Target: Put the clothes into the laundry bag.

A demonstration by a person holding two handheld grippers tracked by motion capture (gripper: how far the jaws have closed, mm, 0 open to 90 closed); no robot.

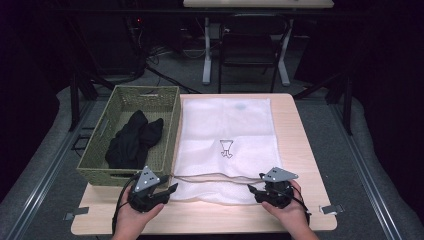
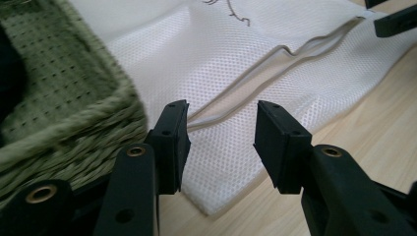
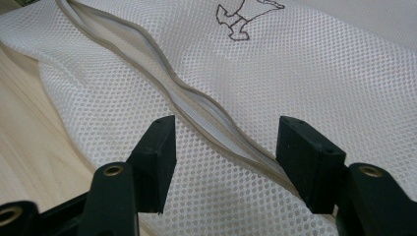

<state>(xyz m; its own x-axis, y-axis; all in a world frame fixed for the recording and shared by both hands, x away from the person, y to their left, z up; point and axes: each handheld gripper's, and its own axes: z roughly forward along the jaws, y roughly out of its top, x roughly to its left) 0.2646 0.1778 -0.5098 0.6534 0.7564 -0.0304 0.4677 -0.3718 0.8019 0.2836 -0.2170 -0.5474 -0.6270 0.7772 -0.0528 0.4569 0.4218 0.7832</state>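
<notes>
A white mesh laundry bag (image 1: 225, 145) lies flat on the wooden table, its grey zipper seam (image 1: 215, 176) running across near the front edge. My left gripper (image 1: 170, 189) stands open at the bag's front left corner (image 2: 211, 162), with the seam's left end (image 2: 236, 88) beyond its jaws. My right gripper (image 1: 252, 190) stands open at the bag's front right, jaws on either side of the zipper seam (image 3: 216, 123) just above the mesh. A small black drawing (image 3: 246, 17) is printed on the bag. Neither gripper holds anything.
A green woven basket (image 1: 170, 107) sits at the bag's left, touching it, with black clothes (image 1: 134, 137) inside. Its corner (image 2: 74, 128) is close beside my left gripper. Bare table (image 1: 300, 145) shows at the right and front. A chair and desk legs stand beyond the table.
</notes>
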